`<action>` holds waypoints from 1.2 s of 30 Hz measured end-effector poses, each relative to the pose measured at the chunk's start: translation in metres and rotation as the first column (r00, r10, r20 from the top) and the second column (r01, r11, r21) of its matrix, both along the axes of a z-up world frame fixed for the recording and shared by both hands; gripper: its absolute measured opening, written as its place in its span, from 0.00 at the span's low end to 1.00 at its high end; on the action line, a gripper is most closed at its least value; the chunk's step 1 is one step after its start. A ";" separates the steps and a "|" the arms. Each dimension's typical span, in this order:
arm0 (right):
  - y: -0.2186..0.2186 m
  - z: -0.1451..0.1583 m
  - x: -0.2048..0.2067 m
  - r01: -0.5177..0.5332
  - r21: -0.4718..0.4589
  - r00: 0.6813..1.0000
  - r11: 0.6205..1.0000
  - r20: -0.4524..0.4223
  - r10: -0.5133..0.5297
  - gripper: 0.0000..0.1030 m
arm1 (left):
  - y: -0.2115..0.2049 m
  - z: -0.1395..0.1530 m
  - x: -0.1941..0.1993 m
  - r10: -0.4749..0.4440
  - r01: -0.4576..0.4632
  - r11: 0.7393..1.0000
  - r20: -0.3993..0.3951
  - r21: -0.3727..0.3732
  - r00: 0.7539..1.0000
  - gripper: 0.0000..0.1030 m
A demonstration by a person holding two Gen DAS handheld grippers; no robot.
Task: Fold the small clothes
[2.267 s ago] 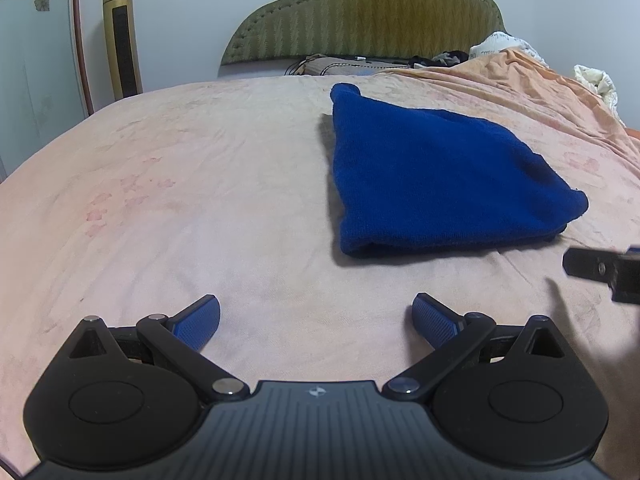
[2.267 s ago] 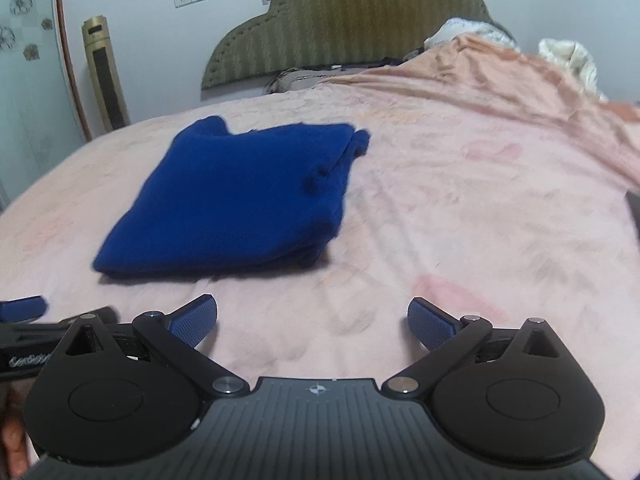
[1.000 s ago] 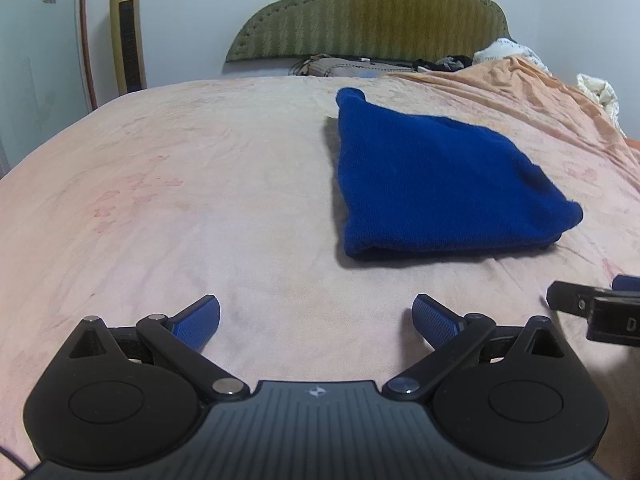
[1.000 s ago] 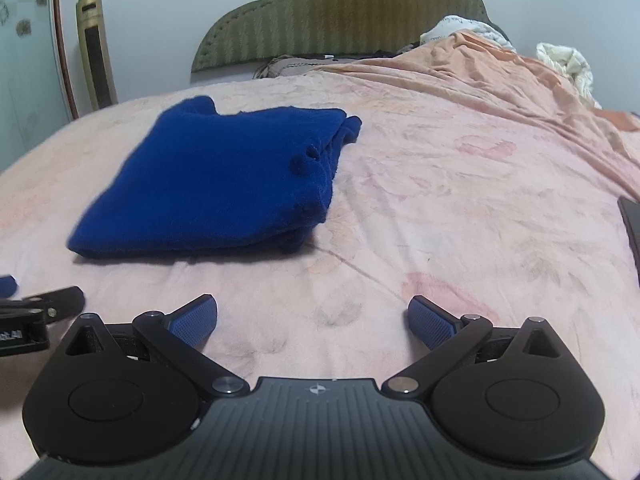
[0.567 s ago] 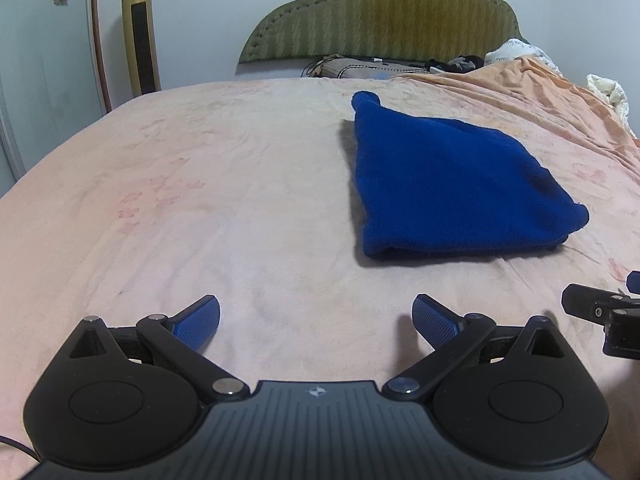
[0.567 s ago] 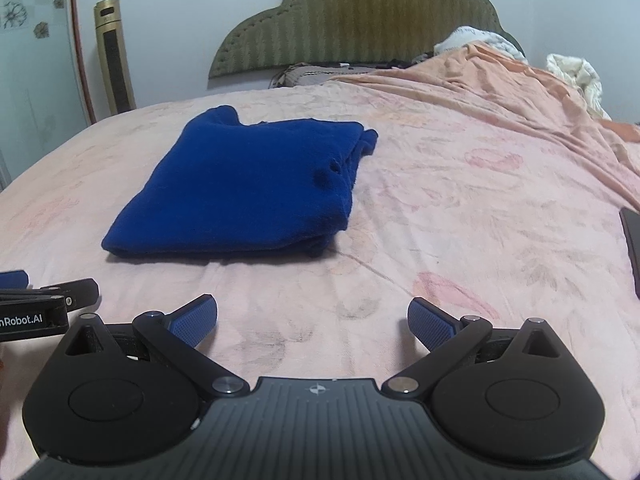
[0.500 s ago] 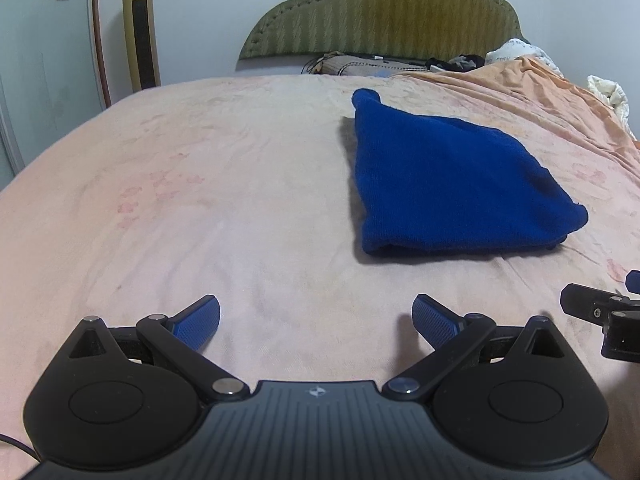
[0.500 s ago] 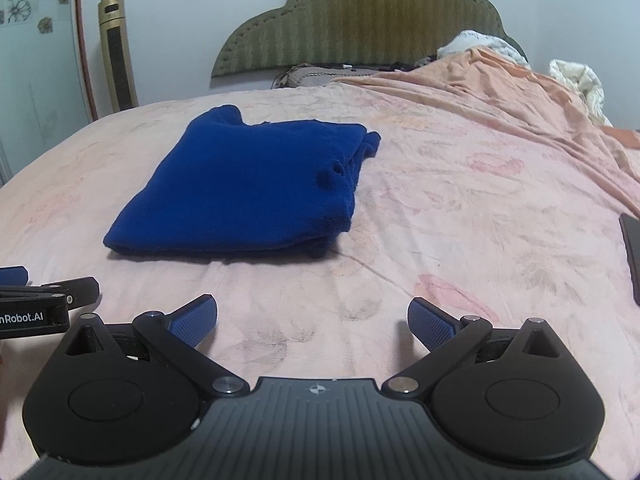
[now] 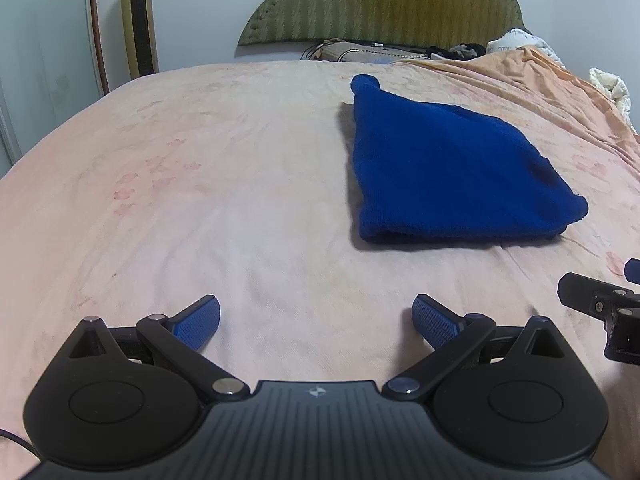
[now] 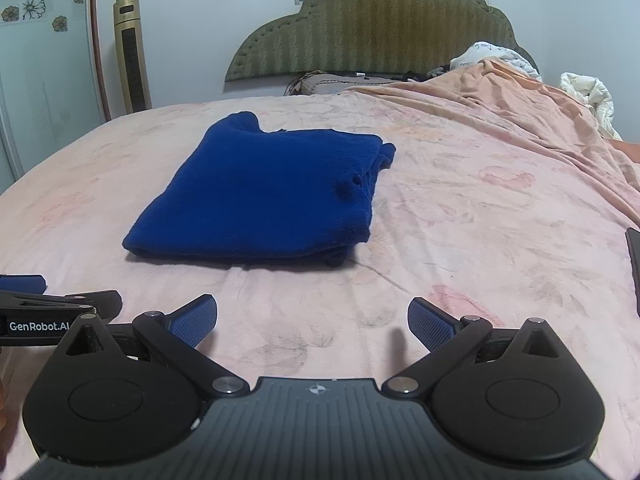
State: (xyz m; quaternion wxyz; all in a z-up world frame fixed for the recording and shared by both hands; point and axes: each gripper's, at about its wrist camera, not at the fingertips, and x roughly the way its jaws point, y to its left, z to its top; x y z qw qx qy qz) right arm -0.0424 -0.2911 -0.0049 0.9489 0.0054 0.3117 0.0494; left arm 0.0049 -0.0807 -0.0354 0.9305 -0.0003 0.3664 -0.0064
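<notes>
A dark blue knitted garment (image 9: pixel 448 176) lies folded into a flat rectangle on the pink bedsheet (image 9: pixel 224 184); it also shows in the right wrist view (image 10: pixel 272 196). My left gripper (image 9: pixel 316 320) is open and empty, low over the sheet, short of the garment and to its left. My right gripper (image 10: pixel 312 320) is open and empty, short of the garment's near edge. Each gripper shows at the side of the other's view: the right one in the left wrist view (image 9: pixel 600 304), the left one in the right wrist view (image 10: pixel 52 308).
A green padded headboard (image 10: pixel 372 28) stands at the far end with pillows and cables below it. A rumpled orange blanket (image 10: pixel 520 112) covers the bed's right side. A gold tower fan (image 10: pixel 130 60) stands at the left wall. A dark flat object (image 10: pixel 634 264) lies at the right edge.
Both grippers have drawn back a little from the folded garment and stayed open. The garment has not moved.
</notes>
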 end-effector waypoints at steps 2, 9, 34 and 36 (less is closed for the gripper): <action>0.001 0.001 0.000 -0.002 -0.002 1.000 1.000 0.002 0.002 1.00 | 0.000 0.000 0.000 0.000 0.000 1.000 0.001 0.003 1.000 1.00; 0.002 0.001 0.000 -0.002 -0.005 1.000 1.000 0.004 0.002 1.00 | 0.000 0.001 -0.001 -0.002 0.002 1.000 0.004 0.000 1.000 1.00; 0.009 0.010 -0.003 -0.079 -0.013 0.997 0.997 0.012 0.079 1.00 | 0.009 0.004 0.007 -0.014 0.013 0.999 -0.028 -0.044 0.999 1.00; 0.007 0.009 -0.003 -0.091 -0.005 0.996 0.996 0.006 0.091 1.00 | 0.008 0.005 0.009 -0.018 0.017 0.999 -0.025 -0.037 1.000 1.00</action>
